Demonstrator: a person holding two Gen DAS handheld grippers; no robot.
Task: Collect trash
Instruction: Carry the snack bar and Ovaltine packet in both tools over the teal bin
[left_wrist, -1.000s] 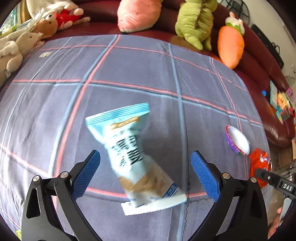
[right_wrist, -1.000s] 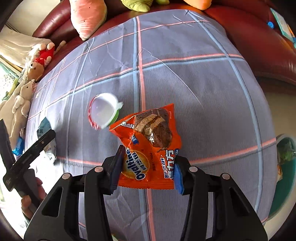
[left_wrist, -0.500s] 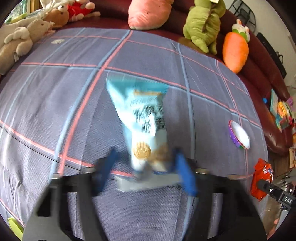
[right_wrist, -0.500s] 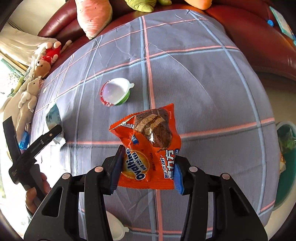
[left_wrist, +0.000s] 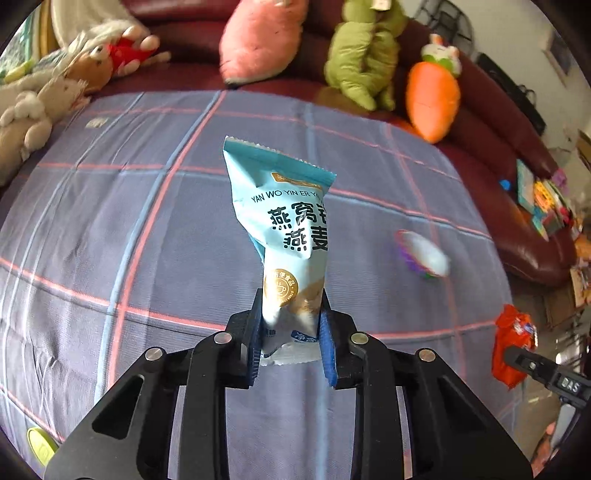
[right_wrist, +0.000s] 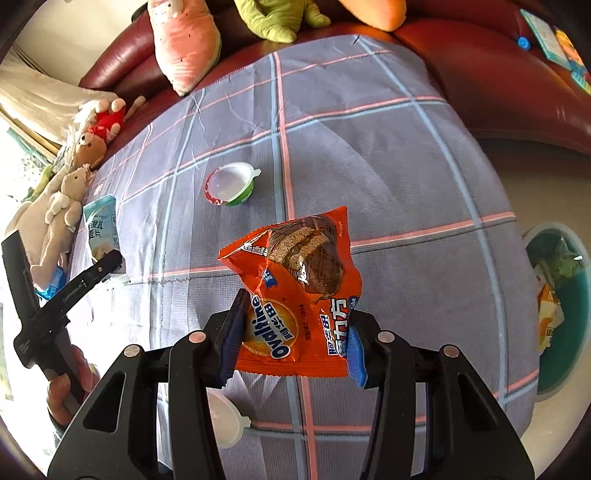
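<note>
Fingers (left_wrist: 255, 332) of the left gripper (left_wrist: 290, 338) have just been closing and now pinch a pale blue snack packet (left_wrist: 284, 229); the right gripper (right_wrist: 291, 339) clamps an orange Ovaltine wrapper (right_wrist: 295, 295).
Both wrappers hang above a worktop under a grey checked cloth (right_wrist: 388, 166). An empty white cup (right_wrist: 231, 184) lies toward its far edge, a teal bin (right_wrist: 565, 362) stands beyond its right edge, and plush toys (left_wrist: 258, 40) line the sofa behind.

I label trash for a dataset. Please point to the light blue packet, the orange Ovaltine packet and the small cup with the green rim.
light blue packet (left_wrist: 291, 229), left wrist view, printed front
orange Ovaltine packet (right_wrist: 295, 306), right wrist view, middle
small cup (right_wrist: 231, 183), right wrist view, white inside
</note>
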